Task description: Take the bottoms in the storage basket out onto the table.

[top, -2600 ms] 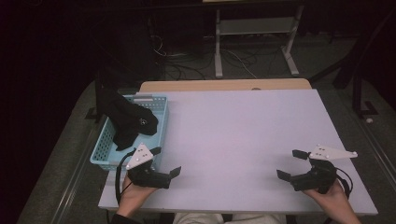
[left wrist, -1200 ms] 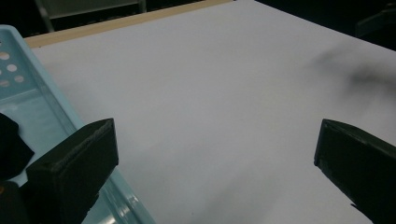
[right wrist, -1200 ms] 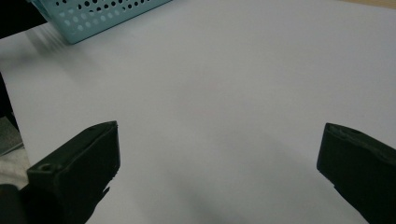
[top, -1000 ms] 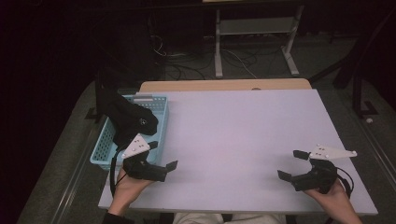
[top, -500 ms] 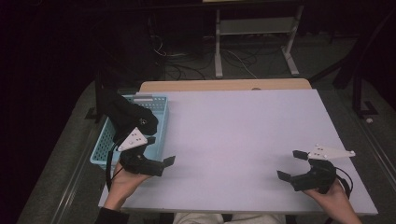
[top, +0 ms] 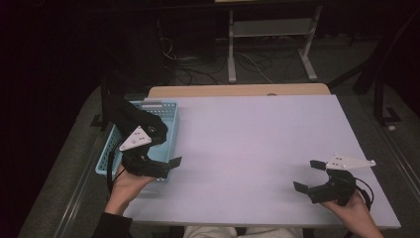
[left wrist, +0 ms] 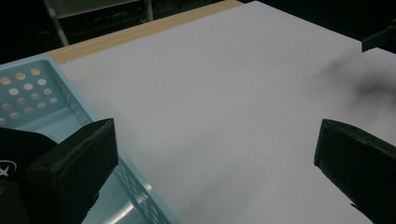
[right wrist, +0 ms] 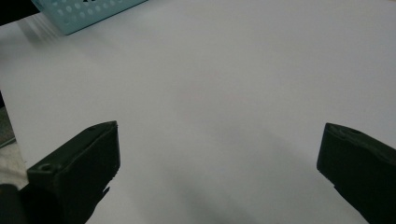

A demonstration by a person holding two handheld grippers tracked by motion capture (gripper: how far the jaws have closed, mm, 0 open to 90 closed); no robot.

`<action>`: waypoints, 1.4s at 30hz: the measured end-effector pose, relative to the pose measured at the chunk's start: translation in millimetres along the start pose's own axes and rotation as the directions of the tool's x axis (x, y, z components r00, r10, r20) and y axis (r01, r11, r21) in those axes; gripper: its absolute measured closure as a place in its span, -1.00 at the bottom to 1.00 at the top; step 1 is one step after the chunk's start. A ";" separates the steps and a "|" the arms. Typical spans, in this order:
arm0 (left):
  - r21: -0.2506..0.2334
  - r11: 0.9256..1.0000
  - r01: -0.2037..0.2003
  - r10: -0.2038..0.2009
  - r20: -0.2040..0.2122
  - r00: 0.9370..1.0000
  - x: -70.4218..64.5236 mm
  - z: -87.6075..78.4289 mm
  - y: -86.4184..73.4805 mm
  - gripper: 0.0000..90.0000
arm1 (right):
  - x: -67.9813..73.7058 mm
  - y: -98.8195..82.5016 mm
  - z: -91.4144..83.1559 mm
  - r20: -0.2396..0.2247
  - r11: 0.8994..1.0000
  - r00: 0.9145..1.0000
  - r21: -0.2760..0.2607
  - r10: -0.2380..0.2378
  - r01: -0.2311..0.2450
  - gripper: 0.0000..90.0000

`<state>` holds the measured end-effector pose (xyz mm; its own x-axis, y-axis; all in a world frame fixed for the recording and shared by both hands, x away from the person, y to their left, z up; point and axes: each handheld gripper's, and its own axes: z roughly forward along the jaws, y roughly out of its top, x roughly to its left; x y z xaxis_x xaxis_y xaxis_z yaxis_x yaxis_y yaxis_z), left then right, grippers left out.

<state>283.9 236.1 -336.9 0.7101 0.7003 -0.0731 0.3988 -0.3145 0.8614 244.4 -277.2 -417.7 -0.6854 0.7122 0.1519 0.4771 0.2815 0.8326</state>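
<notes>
High view: left gripper (top: 166, 157) apparently over basket (top: 171, 111) edge, jaws spread.

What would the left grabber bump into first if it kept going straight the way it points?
Probably nothing. The left gripper, jaws open, points across the bare white table. The blue basket sits off to one side of its path. Depth is hard to judge.

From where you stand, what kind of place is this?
Probably a lab or recording workspace, not a home: a plain white table with a blue perforated basket, loose cables on the floor, and a metal stand behind in a dark room.
</notes>
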 end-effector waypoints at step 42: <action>0.021 1.000 -0.002 0.003 -0.059 0.998 37.7 -4.3 42.3 -1.00 | 1.8 0.0 1.9 -0.018 1.000 1.000 0.006 -0.007 0.007 -1.00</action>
<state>325.1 252.0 -301.1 0.6757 0.7361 -0.0403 0.4095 -0.3293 0.8508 244.2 -274.7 -418.4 -0.6983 0.6986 0.1560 0.4760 0.2903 0.8302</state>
